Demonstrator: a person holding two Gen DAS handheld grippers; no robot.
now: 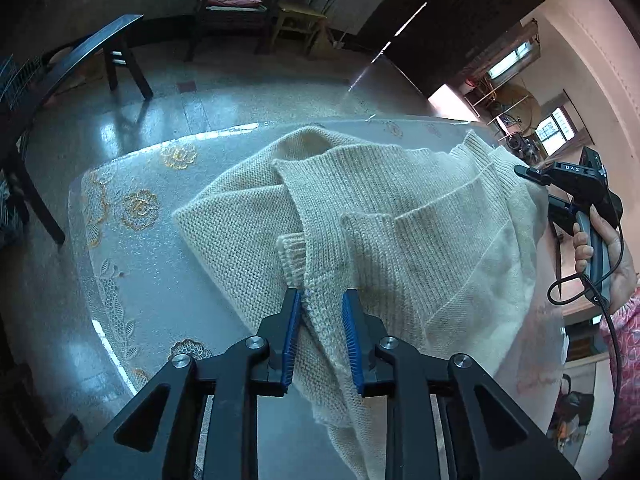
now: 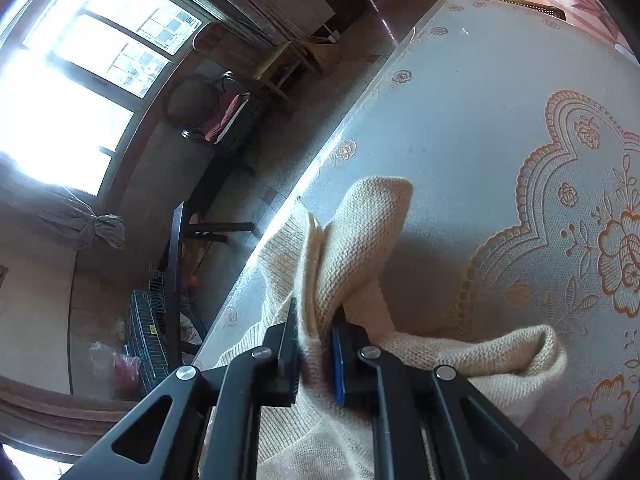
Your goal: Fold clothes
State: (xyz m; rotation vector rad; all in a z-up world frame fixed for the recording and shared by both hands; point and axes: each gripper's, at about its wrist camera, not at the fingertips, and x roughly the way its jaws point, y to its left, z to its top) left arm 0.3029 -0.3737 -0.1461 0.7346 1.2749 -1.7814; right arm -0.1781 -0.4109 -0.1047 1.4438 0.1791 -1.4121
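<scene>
A cream knitted sweater (image 1: pixel 400 220) lies crumpled in folds on a table covered with a clear cloth printed with orange flowers (image 1: pixel 132 240). My left gripper (image 1: pixel 322 300) points down at its near edge. The blue pads stand a little apart, with a loose strip of knit lying between them. At the far right a person's hand holds my right gripper (image 1: pixel 528 172) at the sweater's ribbed edge. In the right wrist view, the right gripper (image 2: pixel 316 320) is shut on a bunched fold of the sweater (image 2: pixel 360 232), lifted off the table (image 2: pixel 480 120) near its left edge.
The table edge (image 2: pixel 304 184) runs close beside the sweater, with tiled floor (image 1: pixel 200 108) beyond it. A dark wooden bench (image 1: pixel 100 44) and a chair with a red cushion (image 1: pixel 236 0) stand on the floor. A wire cage (image 2: pixel 148 320) sits below a bright window (image 2: pixel 80 80).
</scene>
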